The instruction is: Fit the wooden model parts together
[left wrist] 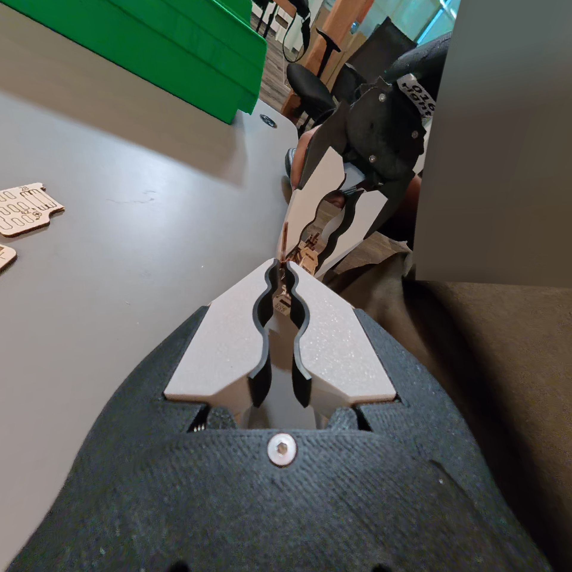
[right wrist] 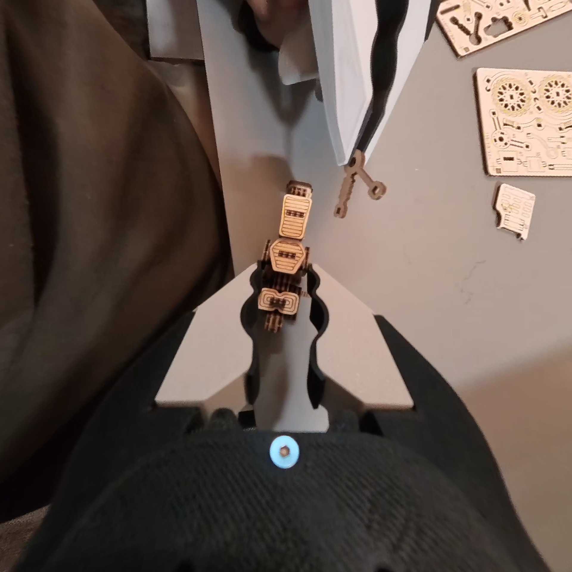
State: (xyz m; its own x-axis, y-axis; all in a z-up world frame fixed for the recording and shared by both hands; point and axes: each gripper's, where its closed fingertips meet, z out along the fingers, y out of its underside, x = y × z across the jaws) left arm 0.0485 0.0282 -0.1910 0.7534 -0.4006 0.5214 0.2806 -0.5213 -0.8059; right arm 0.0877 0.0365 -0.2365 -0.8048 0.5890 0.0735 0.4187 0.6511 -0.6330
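My right gripper (right wrist: pixel 284 266) is shut on a small wooden model assembly (right wrist: pixel 294 216) of stacked, slotted plates, which sticks out forward past the fingertips above the grey table (right wrist: pixel 402 294). My left gripper (left wrist: pixel 281 263) is shut on a thin forked wooden part (left wrist: pixel 284 240), seen edge-on. In the right wrist view the left gripper (right wrist: pixel 356 154) comes in from the top, and the forked part (right wrist: pixel 356 185) hangs from its tip, a short way right of the assembly and apart from it. In the left wrist view the right gripper (left wrist: pixel 305 260) and the assembly (left wrist: pixel 309 252) are just beyond my fingertips.
Laser-cut wooden sheets (right wrist: pixel 526 123) and a small cut-out piece (right wrist: pixel 513 210) lie on the table at right; more pieces (left wrist: pixel 24 207) lie at far left. Green bins (left wrist: pixel 185 46) stand at the back. Brown cloth (right wrist: pixel 93 185) lies beyond the table edge. Spacing between my two grippers at the tips: around 6 cm. Both grippers' tips are roughly 15 cm from the small cut-out piece (right wrist: pixel 513 210). Look for it in the left wrist view (left wrist: pixel 21 207) too.
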